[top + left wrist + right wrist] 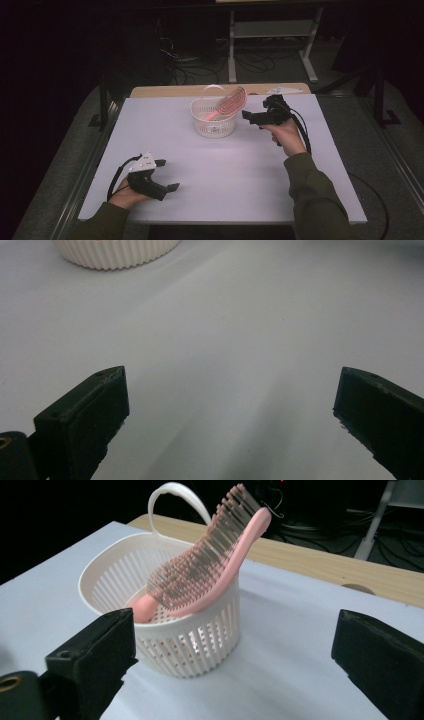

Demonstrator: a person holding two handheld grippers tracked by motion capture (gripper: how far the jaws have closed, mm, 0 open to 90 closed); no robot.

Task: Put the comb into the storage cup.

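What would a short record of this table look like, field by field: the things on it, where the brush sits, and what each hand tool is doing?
Surface: white table
Container: white slotted basket with a loop handle
Contents: pink hairbrush, handle down inside the basket, bristled head leaning over the rim
Right gripper: jaws open, nothing between them, just right of the basket
Left gripper: jaws open, nothing between them, near the table's front left
Hairbrush held: no
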